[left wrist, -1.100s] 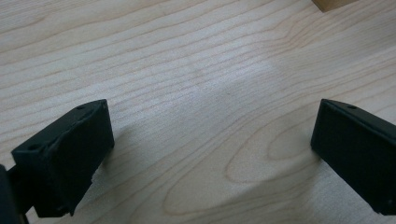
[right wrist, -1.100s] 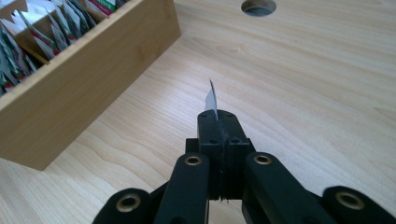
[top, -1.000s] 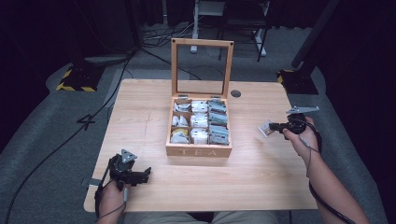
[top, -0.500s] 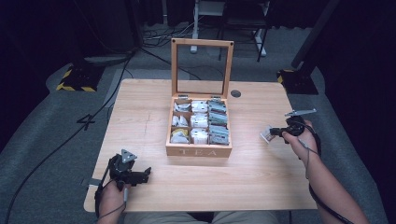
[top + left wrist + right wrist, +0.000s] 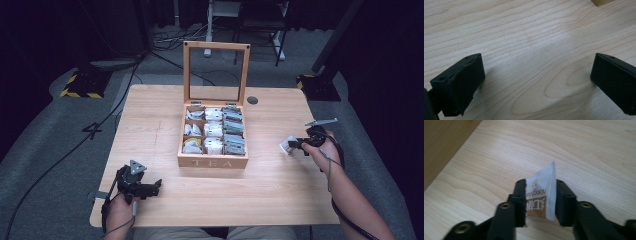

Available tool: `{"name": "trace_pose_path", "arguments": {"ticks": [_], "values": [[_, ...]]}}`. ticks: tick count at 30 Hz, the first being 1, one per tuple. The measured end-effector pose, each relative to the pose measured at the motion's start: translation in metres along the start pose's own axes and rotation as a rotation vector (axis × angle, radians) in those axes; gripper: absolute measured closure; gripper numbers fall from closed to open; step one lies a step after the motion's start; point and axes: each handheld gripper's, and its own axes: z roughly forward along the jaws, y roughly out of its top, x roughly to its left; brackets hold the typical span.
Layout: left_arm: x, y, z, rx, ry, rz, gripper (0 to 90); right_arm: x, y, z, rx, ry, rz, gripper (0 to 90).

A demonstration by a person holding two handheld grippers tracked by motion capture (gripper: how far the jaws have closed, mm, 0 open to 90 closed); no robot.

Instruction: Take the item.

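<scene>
Right claw (image 5: pixel 295 145) clamped on tea sachet (image 5: pixel 541 192) w/ bare table (image 5: pixel 280 190) beneath; left claw (image 5: pixel 537 82) wide nr front edge.

high view: above near edge, facing forward and down over whole table (image 5: pixel 150 115) | left gripper view: close above tabletop, near-left | right gripper view: close, right side | shared: wood tabletop

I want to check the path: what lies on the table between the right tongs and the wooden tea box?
Only bare light wooden table, as the high view shows.
</scene>
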Motion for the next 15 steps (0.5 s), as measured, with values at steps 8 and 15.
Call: {"name": "trace_pose_path", "arguments": {"ticks": [8, 15], "values": [[0.0, 0.0, 0.0, 0.0, 0.001, -0.001, 0.0, -0.009, -0.005, 0.002, -0.045, -0.049, -0.001, 42.5], [-0.001, -0.001, -0.001, 0.0, 0.007, -0.008, 0.0, -0.006, -0.005, -0.012, -0.08, -0.034, -0.006, 43.7]]}}
